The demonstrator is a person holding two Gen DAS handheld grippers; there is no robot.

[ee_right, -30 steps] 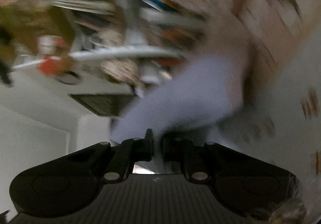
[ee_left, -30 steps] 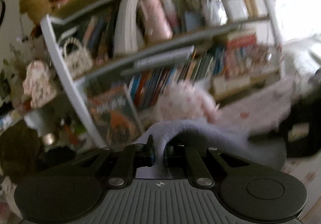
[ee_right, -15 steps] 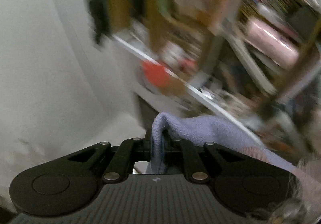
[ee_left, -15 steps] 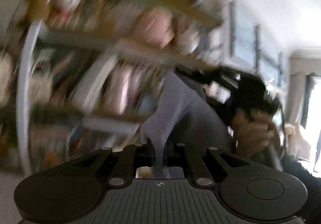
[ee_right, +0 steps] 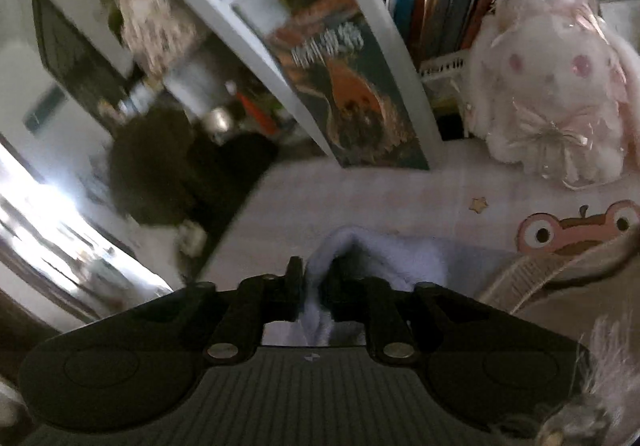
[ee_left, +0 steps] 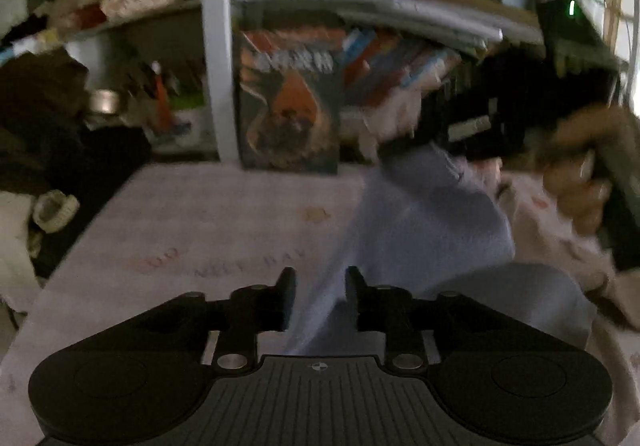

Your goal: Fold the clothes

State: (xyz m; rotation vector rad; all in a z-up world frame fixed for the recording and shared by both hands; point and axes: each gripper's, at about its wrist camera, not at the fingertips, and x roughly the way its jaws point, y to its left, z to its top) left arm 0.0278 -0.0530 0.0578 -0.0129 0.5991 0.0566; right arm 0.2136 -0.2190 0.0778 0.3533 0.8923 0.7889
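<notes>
A light lavender-blue garment hangs over a pale printed cloth. My left gripper is open; the cloth's edge runs between its jaws without being pinched. In the left wrist view my right gripper holds the garment's far end, raised at right, with the hand behind it. In the right wrist view my right gripper is shut on a fold of the garment, low over the cloth.
A white bookshelf full of books stands at the back, with a large picture book leaning at its foot. A pink plush rabbit sits at right. A frog print marks the cloth. Dark clutter lies at left.
Both grippers swung down from high in the air to just above the cloth. My left gripper opened and let go of the garment; the right stayed shut on it.
</notes>
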